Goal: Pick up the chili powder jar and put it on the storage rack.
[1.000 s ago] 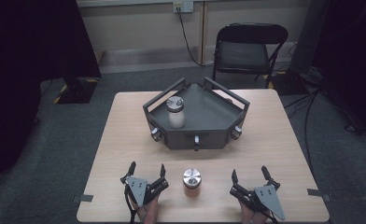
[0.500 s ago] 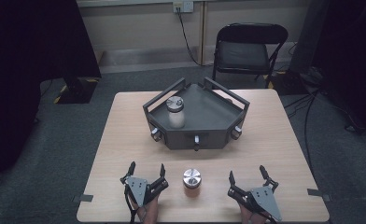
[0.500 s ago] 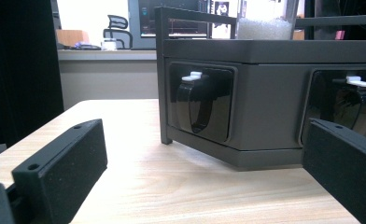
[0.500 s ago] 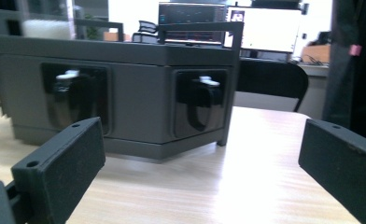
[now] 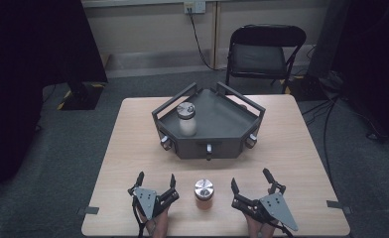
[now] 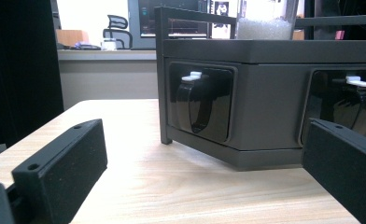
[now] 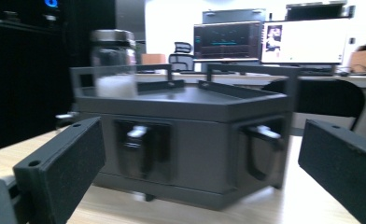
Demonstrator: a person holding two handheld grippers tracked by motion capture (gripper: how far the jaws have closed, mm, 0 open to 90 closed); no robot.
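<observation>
Fingers spread on both grippers; jar (image 5: 204, 190) between, near table (image 5: 306, 148) edge.

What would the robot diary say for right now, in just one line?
left tongs: open, empty | right tongs: open, empty | small jar: on table between tongs | white jar: on dark tray
</observation>
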